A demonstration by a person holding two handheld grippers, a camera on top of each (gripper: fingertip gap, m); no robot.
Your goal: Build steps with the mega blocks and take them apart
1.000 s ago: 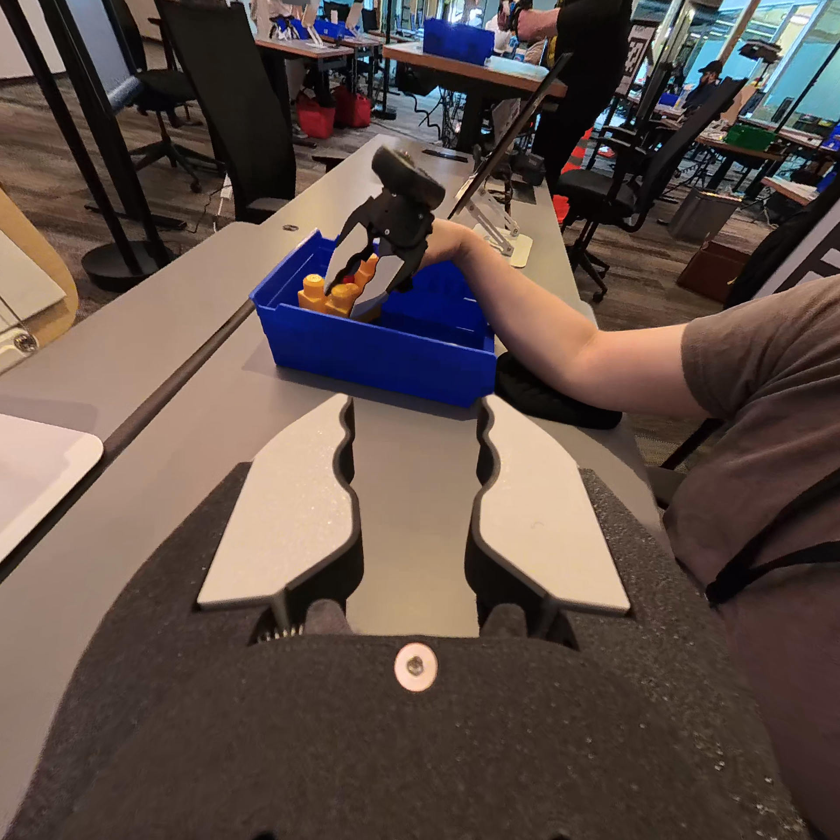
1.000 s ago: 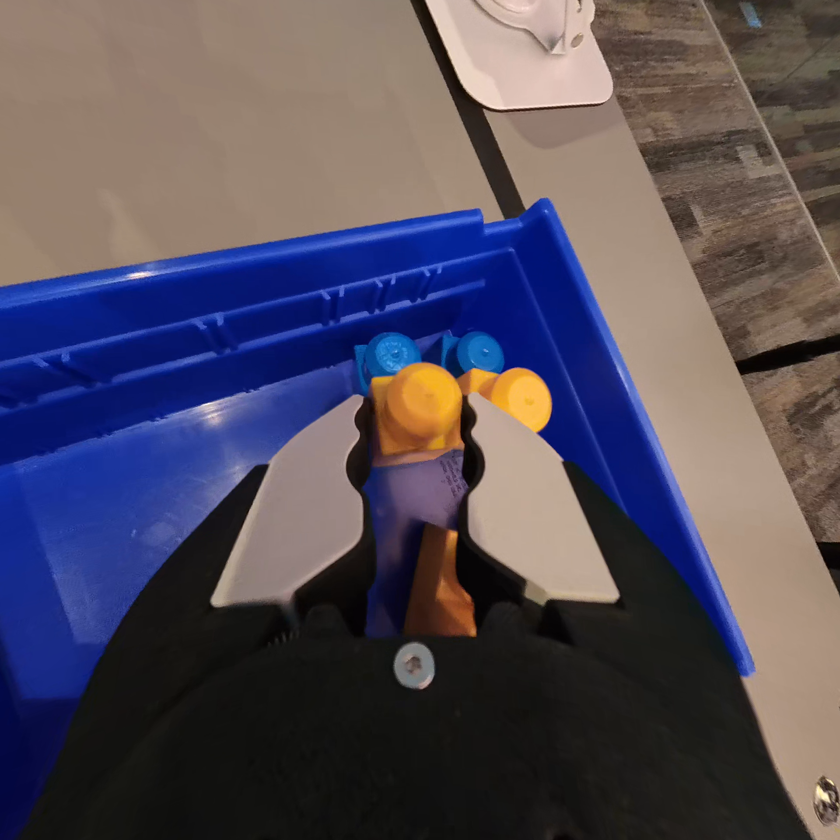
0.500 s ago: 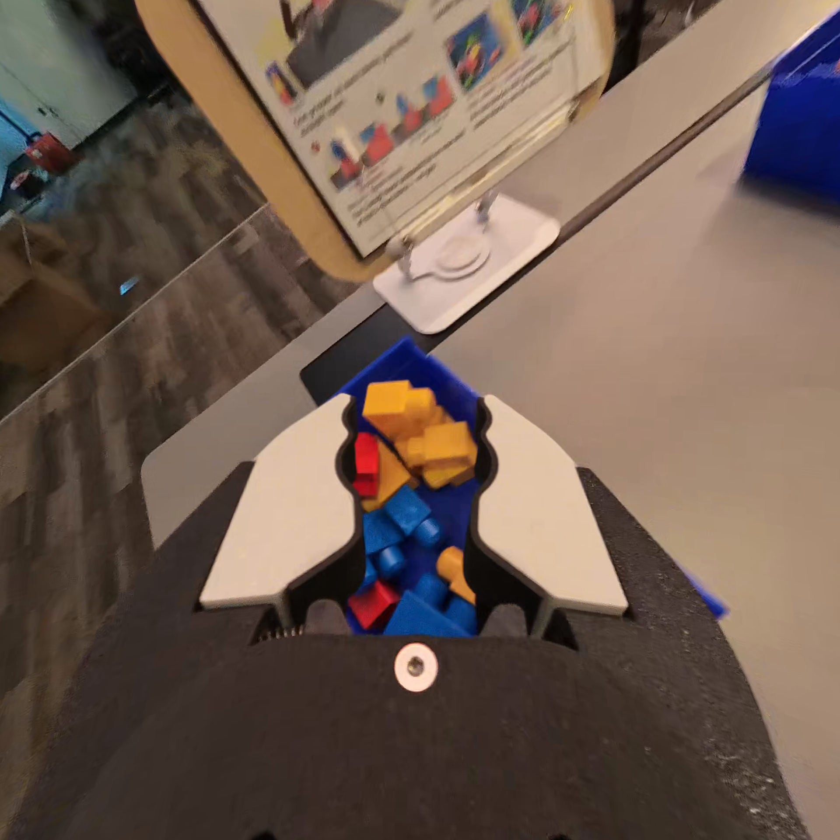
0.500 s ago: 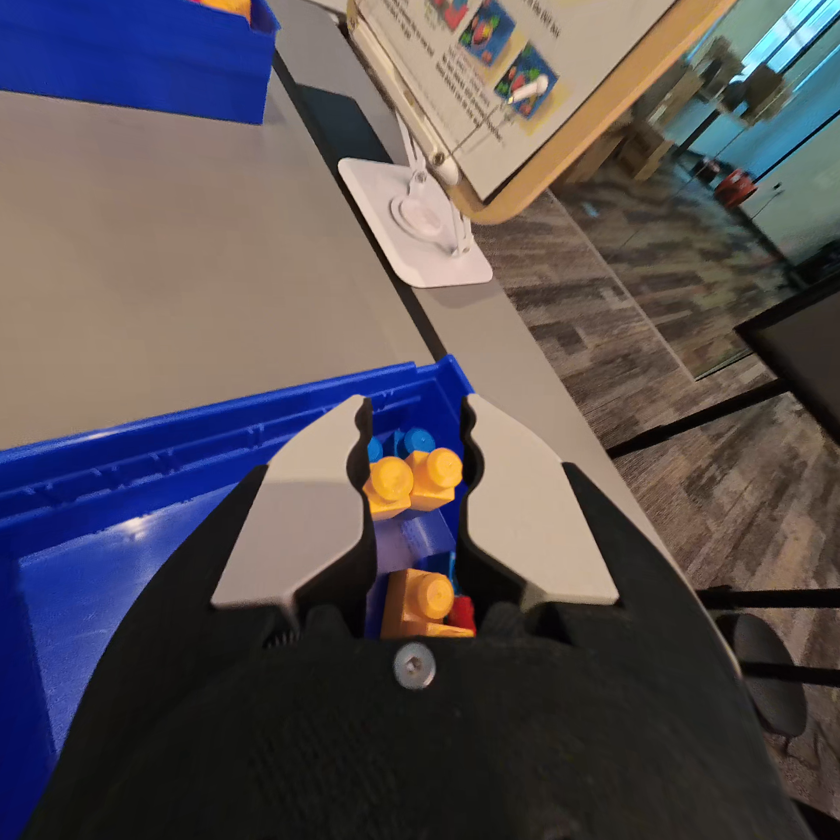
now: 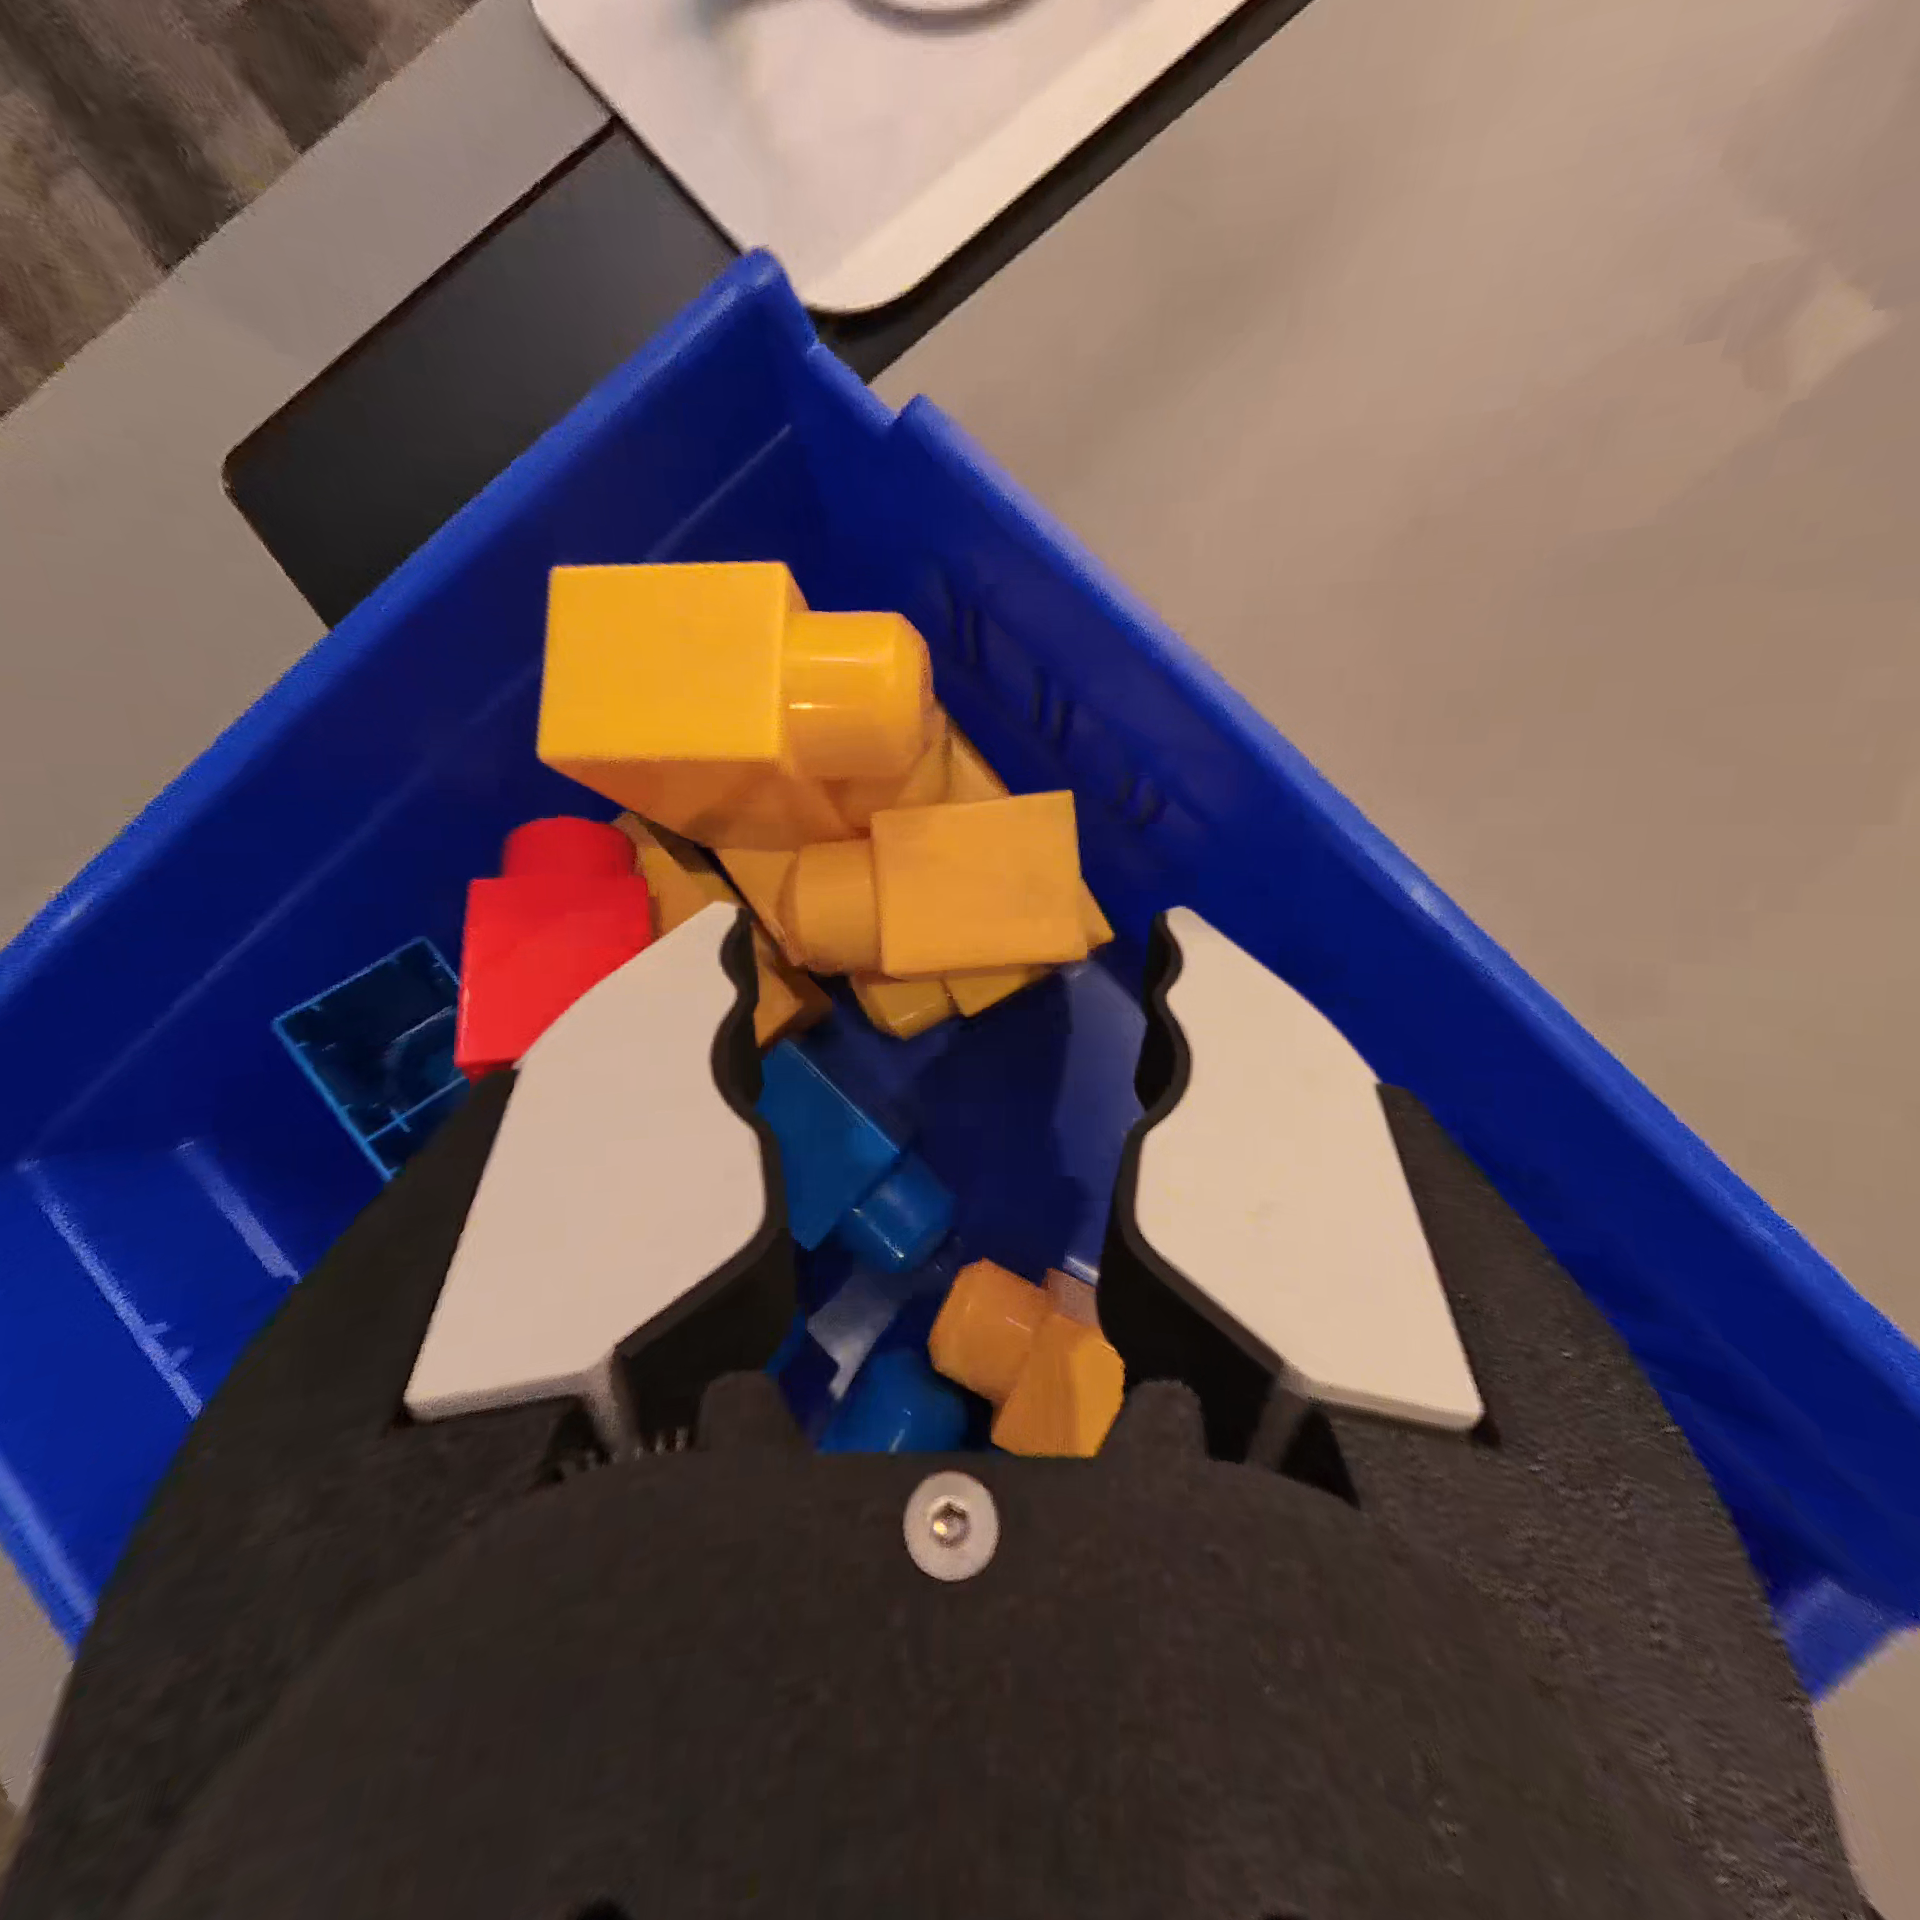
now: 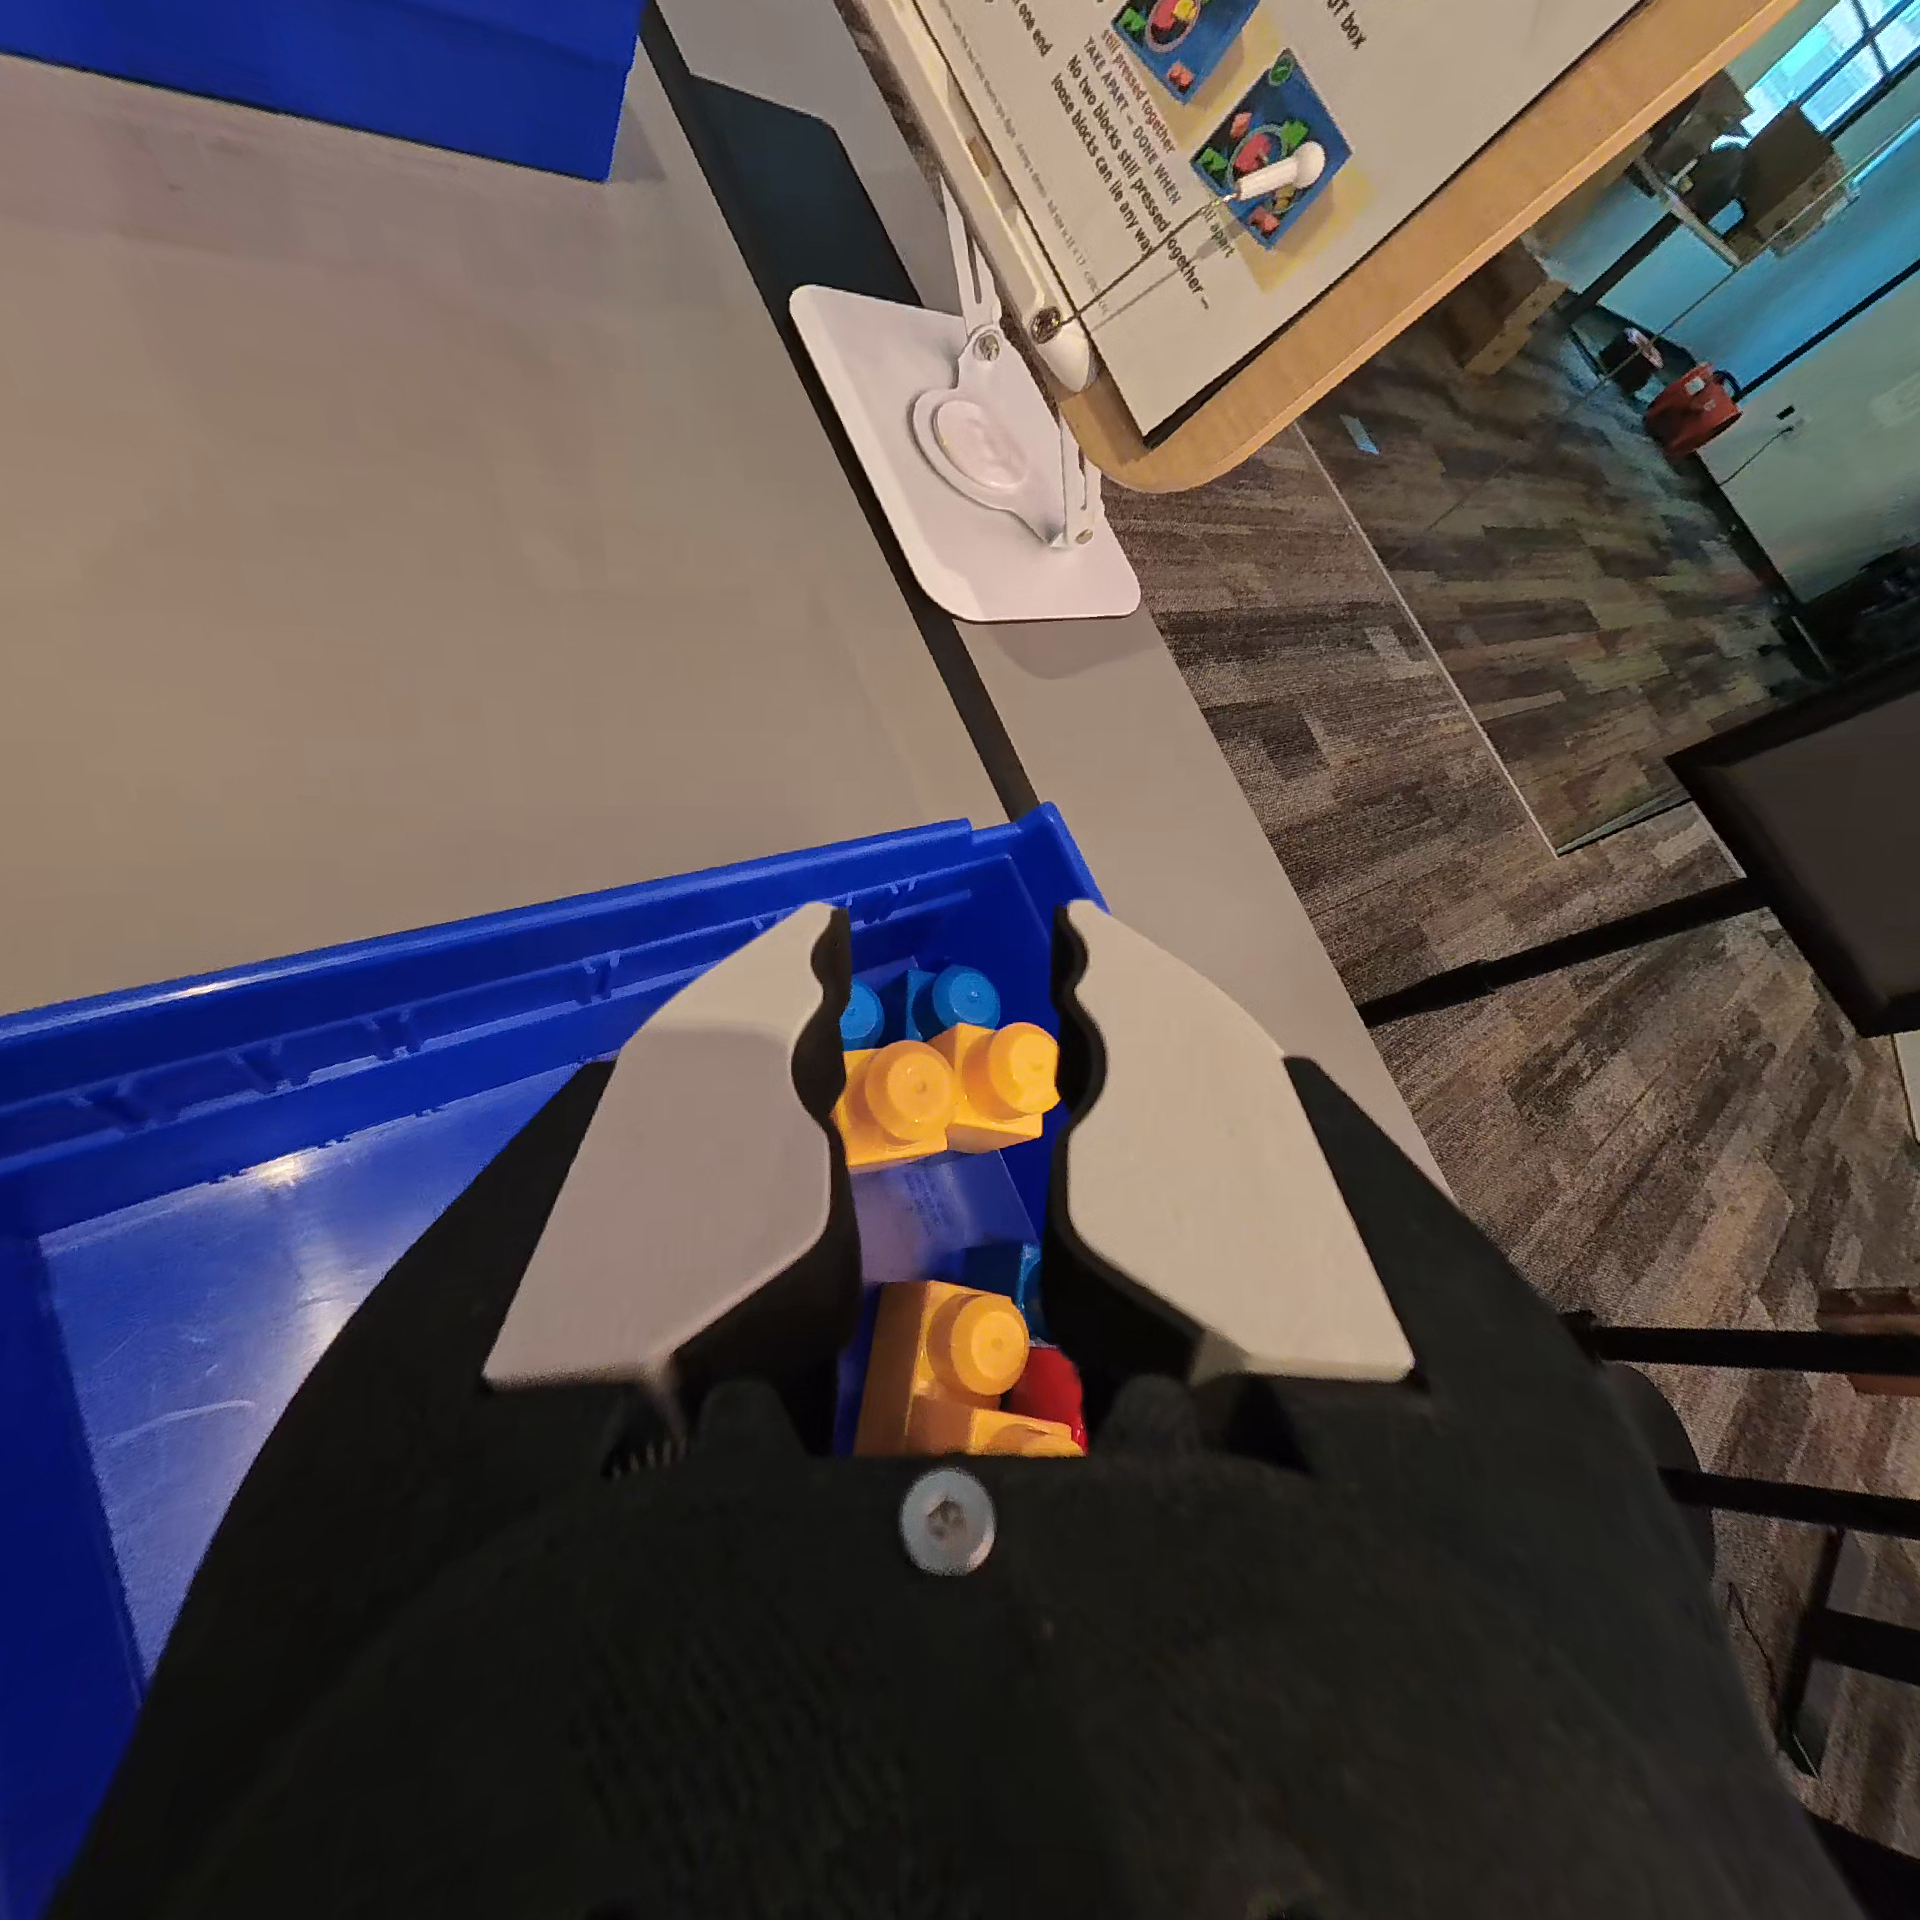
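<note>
My left gripper is open and empty, pointing down into a blue bin. The bin holds joined yellow blocks, a red block, a blue block, a hollow upturned blue block and a small yellow block. My right gripper is narrowly open and empty above the corner of a second blue bin. Below it lie two yellow blocks, blue blocks, another yellow block and a red one.
Both bins stand on a grey table. A sign board on a white stand base sits at the table's far edge, with floor beyond. The other bin shows at the top left. The stand base lies just past the left gripper's bin. There is about 50 cm between the tips of the two grippers.
My left gripper swung from facing the right-hand bin to down over the other bin, came closer, and its jaws widened. My right gripper rose off the yellow block in the bin corner.
</note>
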